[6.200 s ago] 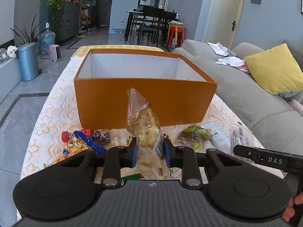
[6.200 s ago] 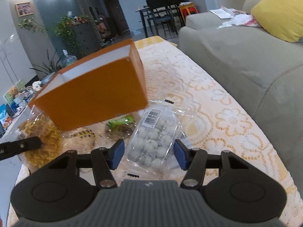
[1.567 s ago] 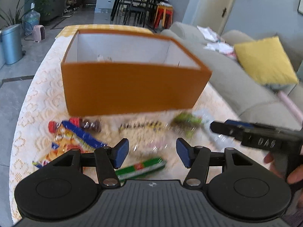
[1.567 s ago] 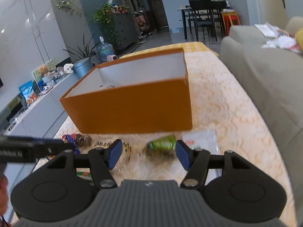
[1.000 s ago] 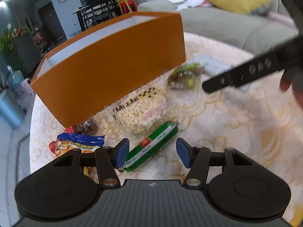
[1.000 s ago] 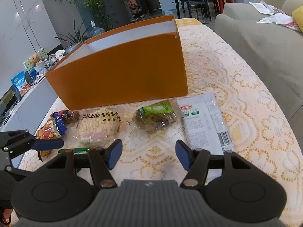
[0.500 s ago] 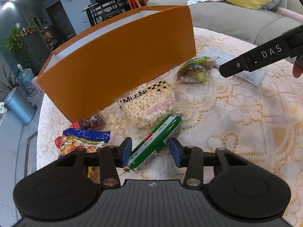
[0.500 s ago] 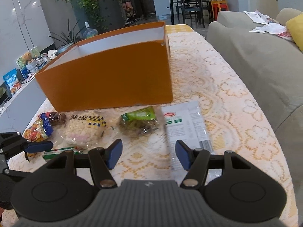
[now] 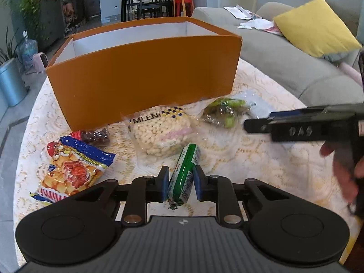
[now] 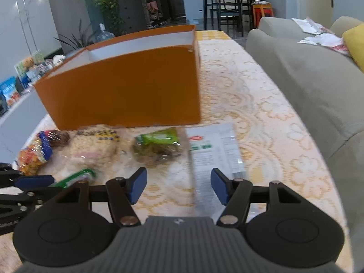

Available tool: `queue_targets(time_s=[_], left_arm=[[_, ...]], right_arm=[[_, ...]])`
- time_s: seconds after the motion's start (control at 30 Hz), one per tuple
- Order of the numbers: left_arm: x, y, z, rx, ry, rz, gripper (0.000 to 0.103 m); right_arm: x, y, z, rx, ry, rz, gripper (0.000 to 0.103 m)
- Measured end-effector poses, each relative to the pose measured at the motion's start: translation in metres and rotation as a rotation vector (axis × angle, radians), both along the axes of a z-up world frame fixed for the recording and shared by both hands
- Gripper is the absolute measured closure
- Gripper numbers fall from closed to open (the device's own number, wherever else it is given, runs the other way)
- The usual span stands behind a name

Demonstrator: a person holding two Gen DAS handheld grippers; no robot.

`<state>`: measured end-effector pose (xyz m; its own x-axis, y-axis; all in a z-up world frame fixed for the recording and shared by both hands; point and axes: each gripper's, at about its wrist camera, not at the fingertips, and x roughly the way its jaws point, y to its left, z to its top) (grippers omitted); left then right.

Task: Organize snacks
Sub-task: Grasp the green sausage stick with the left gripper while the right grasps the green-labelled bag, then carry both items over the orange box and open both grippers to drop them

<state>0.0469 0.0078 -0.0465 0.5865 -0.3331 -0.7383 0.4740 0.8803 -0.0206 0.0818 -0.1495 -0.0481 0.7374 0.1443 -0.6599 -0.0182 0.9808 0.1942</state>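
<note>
- Far left of the left wrist view: a red-and-blue chip bag [image 9: 72, 166] lies flat on the lace tablecloth [image 9: 261, 166], with a small pack of dark round candies [image 9: 96, 135] at its 1 o'clock, right up against the orange box [image 9: 145, 72].
- The box stands open at 12 o'clock from the left gripper [image 9: 179, 182] — its white inside walls show, but I can't see what's on the bottom.
- Middle: a clear bag of pale puffs [image 9: 160, 132] lies just in front of the box wall.
- The left gripper's jaws have just closed on the green sausage stick [image 9: 185, 170] — clamped on its near end, the far end pointing to 12 o'clock toward the puffs bag.
- At 1 o'clock sits a green-topped pack of dark snacks [image 9: 221, 112], a flat white packet [image 10: 213, 154] beside it on the right.
- Right gripper [image 10: 178, 185]: jaws spread wide, nothing between them, hovering over the tablecloth with the white packet's near edge under the right finger. From the left camera it pokes in at 3 o'clock, a hand [image 9: 343, 166] on its handle.
- Far right: grey sofa [image 9: 295, 68], yellow cushion [image 9: 316, 28].
</note>
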Motion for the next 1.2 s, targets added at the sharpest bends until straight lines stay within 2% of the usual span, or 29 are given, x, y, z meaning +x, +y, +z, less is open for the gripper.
queue_targets(time_s=[0.13, 0.2, 0.3, 0.43, 0.57, 0.63, 0.73, 0.8, 0.83, 0.97, 1.1, 1.2], left_arm=[[0.004, -0.009, -0.007, 0.027, 0.040, -0.002, 0.078], [0.003, -0.009, -0.007, 0.032, 0.039, 0.001, 0.077], [0.005, -0.012, -0.008, 0.052, 0.054, 0.004, 0.075], [0.010, -0.016, -0.013, 0.068, 0.069, 0.027, 0.069], [0.011, -0.018, -0.016, 0.067, 0.068, 0.034, 0.069], [0.011, -0.018, -0.016, 0.062, 0.068, 0.035, 0.069], [0.011, -0.019, -0.016, 0.058, 0.065, 0.041, 0.070], [0.011, -0.020, -0.016, 0.055, 0.064, 0.044, 0.071], [0.011, -0.021, -0.016, 0.054, 0.063, 0.045, 0.072], [0.009, -0.022, -0.014, 0.040, 0.067, 0.037, 0.077], [0.006, -0.023, -0.011, 0.036, 0.062, 0.042, 0.078], [0.005, -0.019, -0.006, 0.012, 0.061, 0.057, 0.078]], right_arm=[[0.001, 0.015, 0.000, 0.004, -0.041, 0.055, 0.042], [0.002, 0.022, -0.001, -0.003, -0.051, 0.073, 0.049], [0.006, 0.028, -0.003, -0.004, -0.068, 0.074, 0.052], [0.012, 0.038, -0.006, -0.054, -0.078, 0.068, 0.055], [0.017, 0.047, -0.012, -0.109, -0.089, 0.063, 0.065], [0.017, 0.048, -0.013, -0.131, -0.102, 0.053, 0.066], [0.018, 0.048, -0.015, -0.136, -0.112, 0.047, 0.072], [0.017, 0.046, -0.015, -0.134, -0.118, 0.044, 0.080], [0.017, 0.046, -0.014, -0.130, -0.120, 0.049, 0.088], [0.012, 0.046, -0.012, -0.137, -0.122, 0.057, 0.094], [0.006, 0.044, -0.007, -0.147, -0.129, 0.058, 0.096], [0.001, 0.040, -0.002, -0.118, -0.125, 0.072, 0.097]])
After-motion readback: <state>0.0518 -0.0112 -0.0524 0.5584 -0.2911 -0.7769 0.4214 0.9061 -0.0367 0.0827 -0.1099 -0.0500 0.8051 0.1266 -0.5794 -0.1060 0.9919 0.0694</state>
